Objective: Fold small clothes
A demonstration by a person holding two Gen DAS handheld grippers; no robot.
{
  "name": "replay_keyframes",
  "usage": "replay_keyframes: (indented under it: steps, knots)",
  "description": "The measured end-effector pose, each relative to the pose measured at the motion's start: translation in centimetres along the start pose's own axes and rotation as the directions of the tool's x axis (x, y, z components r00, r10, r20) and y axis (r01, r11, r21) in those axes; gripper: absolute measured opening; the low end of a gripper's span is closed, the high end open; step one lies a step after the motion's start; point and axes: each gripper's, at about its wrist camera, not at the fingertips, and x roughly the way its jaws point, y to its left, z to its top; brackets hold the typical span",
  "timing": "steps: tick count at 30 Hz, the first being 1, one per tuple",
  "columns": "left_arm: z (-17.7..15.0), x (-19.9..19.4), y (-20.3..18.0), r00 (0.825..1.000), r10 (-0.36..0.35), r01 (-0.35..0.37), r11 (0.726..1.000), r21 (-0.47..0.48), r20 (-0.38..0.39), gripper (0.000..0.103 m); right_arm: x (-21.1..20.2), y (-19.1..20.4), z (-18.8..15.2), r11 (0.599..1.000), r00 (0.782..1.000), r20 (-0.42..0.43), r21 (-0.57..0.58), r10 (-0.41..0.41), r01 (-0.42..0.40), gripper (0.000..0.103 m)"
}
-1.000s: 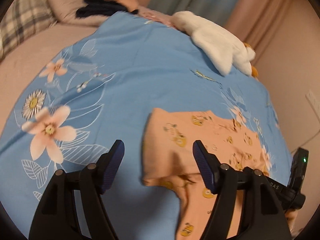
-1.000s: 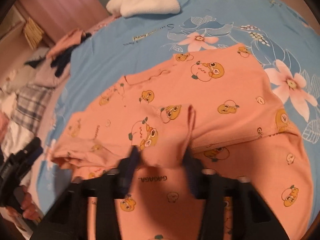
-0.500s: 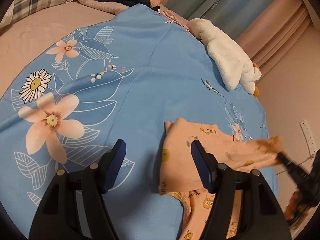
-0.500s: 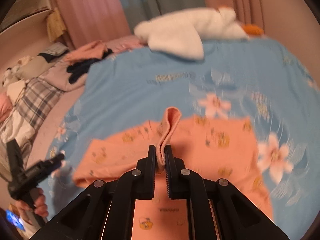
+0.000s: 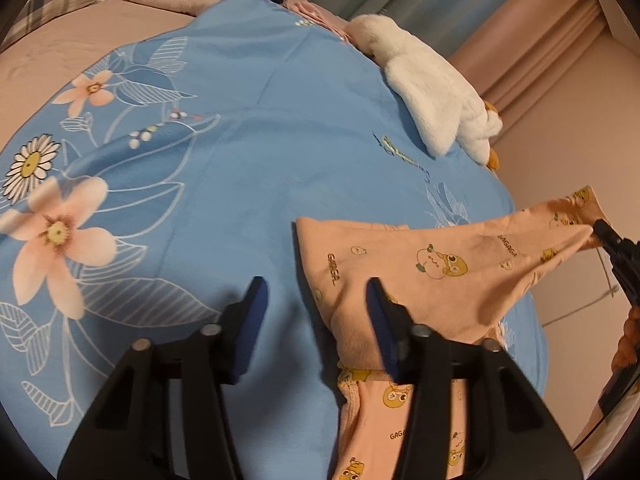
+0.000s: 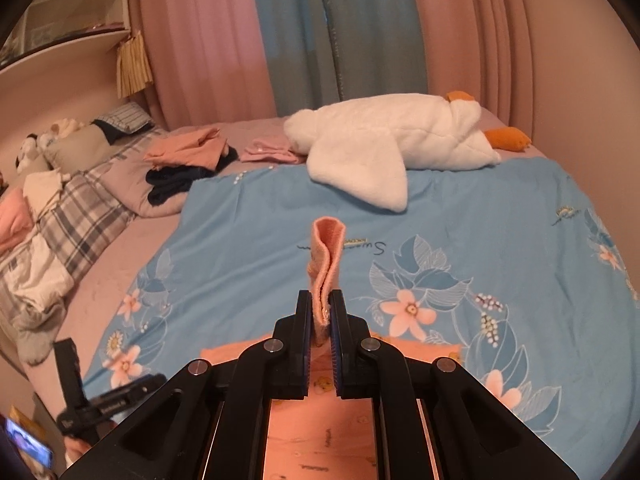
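On the blue bedspread [image 5: 248, 160], right claw [image 6: 322, 312] pinches the peach garment [image 5: 420, 280].

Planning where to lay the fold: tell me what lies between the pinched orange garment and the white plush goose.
In the right wrist view, only bare blue floral bedspread separates the orange garment, pinched by the right gripper, from the white plush goose.
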Motion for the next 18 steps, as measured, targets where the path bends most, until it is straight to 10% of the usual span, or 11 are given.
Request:
replay_keyframes:
  steps: [18]
  knots:
    - [-1.7, 4.3, -3.4, 0.989, -0.058, 0.075, 0.989, 0.128, -0.133, 0.02, 2.3, -7.1, -3.9, 0.99, 0.991, -0.105, 0.107, -0.081, 0.092, 0.01]
